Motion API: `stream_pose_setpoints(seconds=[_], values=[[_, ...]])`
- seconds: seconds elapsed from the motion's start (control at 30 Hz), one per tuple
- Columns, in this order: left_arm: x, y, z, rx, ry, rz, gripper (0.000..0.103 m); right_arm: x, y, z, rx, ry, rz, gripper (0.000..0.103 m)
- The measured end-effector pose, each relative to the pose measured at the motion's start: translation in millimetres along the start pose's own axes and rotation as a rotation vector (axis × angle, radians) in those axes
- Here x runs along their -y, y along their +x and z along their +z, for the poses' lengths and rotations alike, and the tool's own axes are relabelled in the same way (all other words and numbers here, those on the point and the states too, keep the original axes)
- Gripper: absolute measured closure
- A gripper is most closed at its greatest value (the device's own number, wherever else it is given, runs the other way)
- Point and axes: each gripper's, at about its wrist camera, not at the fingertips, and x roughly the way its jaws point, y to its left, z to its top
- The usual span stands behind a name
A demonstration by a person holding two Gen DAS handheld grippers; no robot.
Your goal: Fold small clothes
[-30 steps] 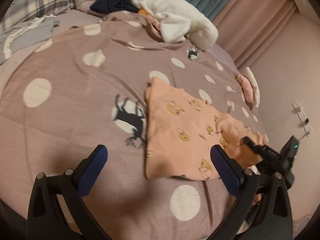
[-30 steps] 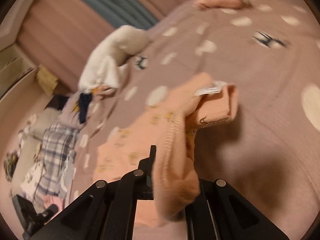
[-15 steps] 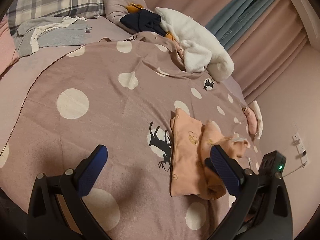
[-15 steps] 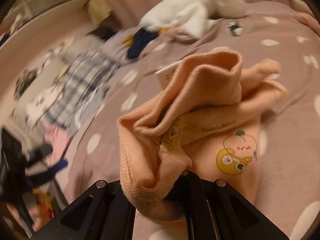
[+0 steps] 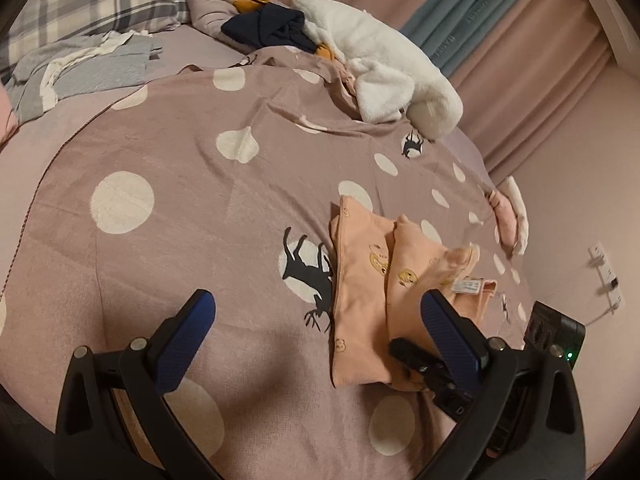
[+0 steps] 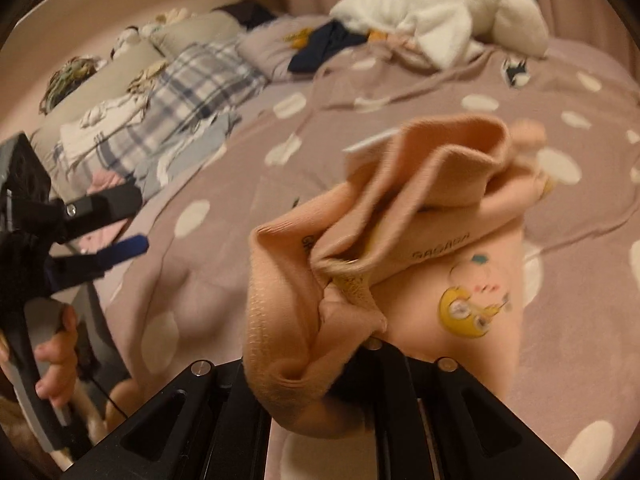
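A small peach garment with yellow cartoon prints lies on the mauve polka-dot bedspread, its right half doubled over the left. My right gripper is shut on the garment's ribbed edge and holds that bunch just above the rest; it shows in the left wrist view at the garment's near right corner. My left gripper is open and empty, hovering above the bedspread beside the garment's near left. It also shows in the right wrist view.
A white fleece blanket, a navy garment and a plaid pillow lie at the bed's far end. Grey clothes lie far left. A pink-and-white item sits at the right edge near the wall.
My right gripper has carried the garment's right side up and over to the left, folding it onto the other half. My left gripper has pulled back and risen, still open.
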Motion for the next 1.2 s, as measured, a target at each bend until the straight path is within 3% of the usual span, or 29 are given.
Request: stream_pose_setpoints(seconds=[0.07, 0.17, 0.3, 0.47, 0.7, 0.93, 1.1, 1.2], values=[[1.3, 1.1, -0.9, -0.004, 0.007, -0.002, 0.0, -1.4, -0.8, -2.3, 0.016, 0.003, 0.029, 0.084], [-0.4, 3.1, -0.9, -0.013, 0.004, 0.003, 0.0, -0.3, -2.7, -2.4, 0.019, 0.031, 0.106, 0.065], [-5.1, 3.2, -0.6, -0.007, -0.012, 0.032, 0.0, -3.7, -1.8, -2.3, 0.011, 0.033, 0.107, 0.06], [-14.0, 1.9, 1.6, -0.011, -0.044, 0.043, 0.0, -7.7, -10.0, -5.4, 0.018, 0.066, 0.242, 0.041], [-20.3, -3.4, 3.4, -0.002, -0.059, 0.056, 0.0, -2.9, -18.6, -4.0, 0.018, 0.118, 0.302, 0.039], [-18.9, -1.0, 2.3, -0.021, -0.043, 0.076, 0.0, 25.5, -36.5, -4.6, 0.066, 0.22, 0.198, 0.03], [-17.9, -1.5, 1.6, -0.025, -0.033, 0.071, 0.0, 65.1, -38.7, -0.2, 0.117, 0.409, 0.193, 0.02], [-17.7, 0.1, 1.1, -0.037, -0.028, 0.076, 0.0, 85.5, -27.3, 7.4, 0.098, 0.509, 0.182, 0.019]])
